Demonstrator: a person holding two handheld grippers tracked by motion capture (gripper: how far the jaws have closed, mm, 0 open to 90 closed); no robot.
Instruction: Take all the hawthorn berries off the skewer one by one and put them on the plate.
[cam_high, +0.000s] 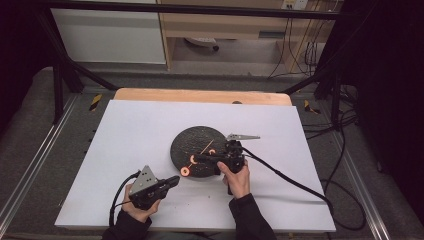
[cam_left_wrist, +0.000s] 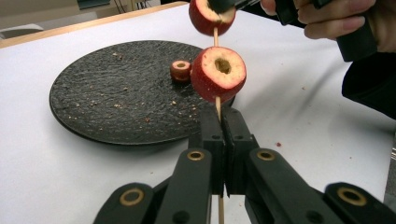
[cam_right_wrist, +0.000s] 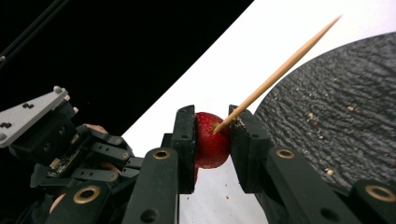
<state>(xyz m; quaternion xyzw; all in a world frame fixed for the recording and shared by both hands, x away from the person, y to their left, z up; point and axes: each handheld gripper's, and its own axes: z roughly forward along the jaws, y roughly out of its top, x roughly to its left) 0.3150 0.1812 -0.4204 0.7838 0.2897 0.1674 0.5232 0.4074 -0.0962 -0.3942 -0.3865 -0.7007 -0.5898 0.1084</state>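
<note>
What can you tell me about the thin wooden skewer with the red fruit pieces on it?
The thin wooden skewer is a pale, straight stick with a pointed tip. The left gripper clamps its lower part, jaws shut. Two cored red fruit pieces are threaded on it: the lower fruit piece sits free above those jaws, and the upper fruit piece is squeezed by the right gripper. The skewer rises tilted near the edge of the round black slate plate, without touching it.

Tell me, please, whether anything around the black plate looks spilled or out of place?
Small crumbs are scattered over the round black slate plate, with a few red specks on the white table beside it, apparently shed from the cored red fruit pieces on the thin wooden skewer. Nothing else stands out.
</note>
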